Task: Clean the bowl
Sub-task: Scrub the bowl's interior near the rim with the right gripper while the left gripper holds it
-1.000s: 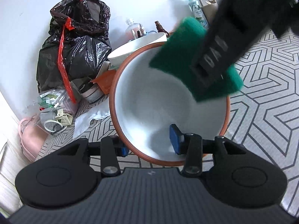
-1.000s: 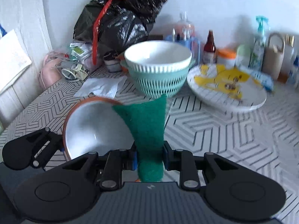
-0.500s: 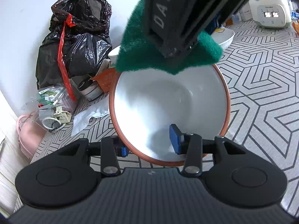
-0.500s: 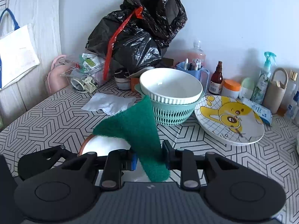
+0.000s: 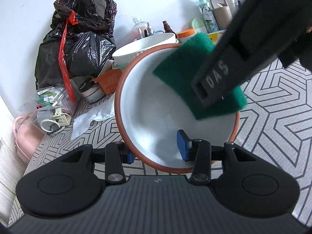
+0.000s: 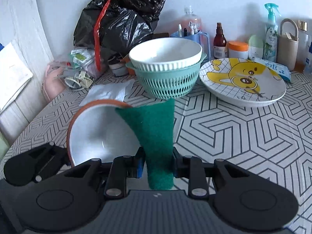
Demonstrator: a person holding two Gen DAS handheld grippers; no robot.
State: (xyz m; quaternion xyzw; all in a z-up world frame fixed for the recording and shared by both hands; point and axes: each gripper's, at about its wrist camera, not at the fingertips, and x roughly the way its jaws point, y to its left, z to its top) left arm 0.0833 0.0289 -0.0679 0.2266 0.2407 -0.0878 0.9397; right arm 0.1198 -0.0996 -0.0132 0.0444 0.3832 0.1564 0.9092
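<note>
A white bowl with a terracotta rim [image 5: 156,105] is held tilted above the patterned table. My left gripper [image 5: 156,152] is shut on the bowl's near wall, one blue pad inside and one outside. The bowl also shows in the right wrist view [image 6: 97,128]. My right gripper [image 6: 157,163] is shut on a green scouring pad [image 6: 154,128]. In the left wrist view the green scouring pad [image 5: 179,68] lies over the bowl's far right rim and inner wall, with the right gripper above it.
A white ribbed bowl in a teal colander [image 6: 165,74] and a yellow cartoon plate [image 6: 241,81] stand behind. A black bin bag [image 6: 120,19], bottles [image 6: 271,31], tissue [image 6: 109,93] and clutter line the wall.
The scouring pad has swept from the bowl's far left rim to its right side. The bowl stays gripped in the left gripper, tilted slightly differently.
</note>
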